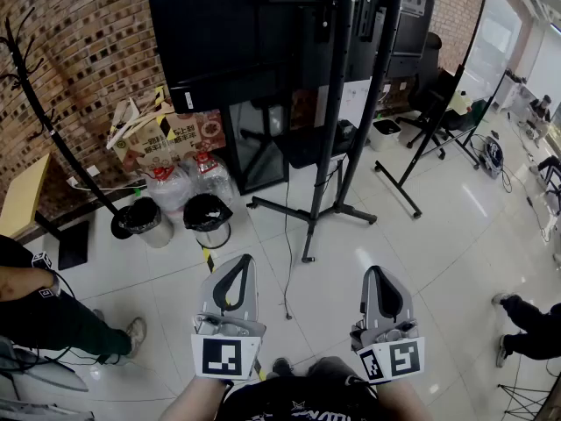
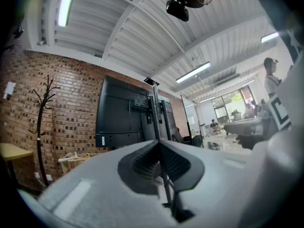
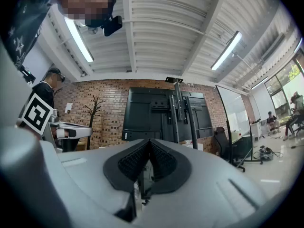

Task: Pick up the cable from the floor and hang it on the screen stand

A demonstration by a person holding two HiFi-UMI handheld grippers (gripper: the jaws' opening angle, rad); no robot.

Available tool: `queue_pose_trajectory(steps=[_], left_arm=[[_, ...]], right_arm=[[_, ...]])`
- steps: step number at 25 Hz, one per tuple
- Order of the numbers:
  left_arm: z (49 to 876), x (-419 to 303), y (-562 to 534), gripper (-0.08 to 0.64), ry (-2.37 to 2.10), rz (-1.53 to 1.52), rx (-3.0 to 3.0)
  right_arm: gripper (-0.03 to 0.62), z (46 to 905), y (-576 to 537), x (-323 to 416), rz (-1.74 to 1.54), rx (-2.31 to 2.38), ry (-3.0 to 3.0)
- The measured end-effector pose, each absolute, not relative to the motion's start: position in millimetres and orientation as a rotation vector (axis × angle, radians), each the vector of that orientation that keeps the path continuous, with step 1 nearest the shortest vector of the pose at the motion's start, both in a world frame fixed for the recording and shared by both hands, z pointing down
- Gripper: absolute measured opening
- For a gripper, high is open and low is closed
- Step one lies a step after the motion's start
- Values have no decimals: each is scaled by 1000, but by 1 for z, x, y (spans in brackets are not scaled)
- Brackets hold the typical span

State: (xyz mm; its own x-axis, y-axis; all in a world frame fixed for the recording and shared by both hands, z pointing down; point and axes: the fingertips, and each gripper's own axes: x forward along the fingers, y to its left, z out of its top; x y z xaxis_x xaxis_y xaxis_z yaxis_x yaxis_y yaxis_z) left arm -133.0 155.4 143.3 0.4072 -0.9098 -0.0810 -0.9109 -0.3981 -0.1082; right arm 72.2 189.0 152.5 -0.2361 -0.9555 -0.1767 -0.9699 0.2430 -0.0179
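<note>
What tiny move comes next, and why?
Probably open the left hand-held gripper and lower it toward the cable. Its jaws are shut and empty, and the cable lies on the floor just ahead, slightly to its right.

Coat rack [image 1: 51, 134]: black, stands before the brick wall [image 1: 88, 33].
Bins [image 1: 208, 217]: two, black-bagged, near the rack's foot.

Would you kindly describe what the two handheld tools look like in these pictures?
The left tool and right tool are alike: light grey tapered shells with black ribbed pads inside. Each carries a white cube with black square markers at its rear.
</note>
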Motion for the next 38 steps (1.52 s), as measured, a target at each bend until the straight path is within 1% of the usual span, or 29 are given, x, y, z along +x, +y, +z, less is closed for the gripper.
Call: queue_pose_trajectory(steps=[6, 17, 24, 29, 31, 35, 38], left_arm=[[144, -151, 134, 5, 1686, 60, -2493], [156, -152, 74, 5, 1819, 8, -2377], [188, -142, 18, 5, 1889, -119, -2259], [209, -141, -25, 6, 1924, -248, -2194], [221, -144, -36, 5, 1955, -272, -2179], [269, -152, -52, 6, 1999, -306, -2151], [327, -160, -59, 5, 2025, -315, -2159]], right_arm=[[8, 158, 174, 63, 154, -1805, 2360], [8, 189, 84, 81, 64, -1726, 2415], [8, 248, -2, 116, 85, -1688, 2535], [8, 286, -49, 112, 340, -1548, 2811], [8, 300, -62, 109, 371, -1480, 2875], [8, 346, -91, 103, 382, -1431, 2933], [8, 413, -104, 99, 346, -1437, 3006]])
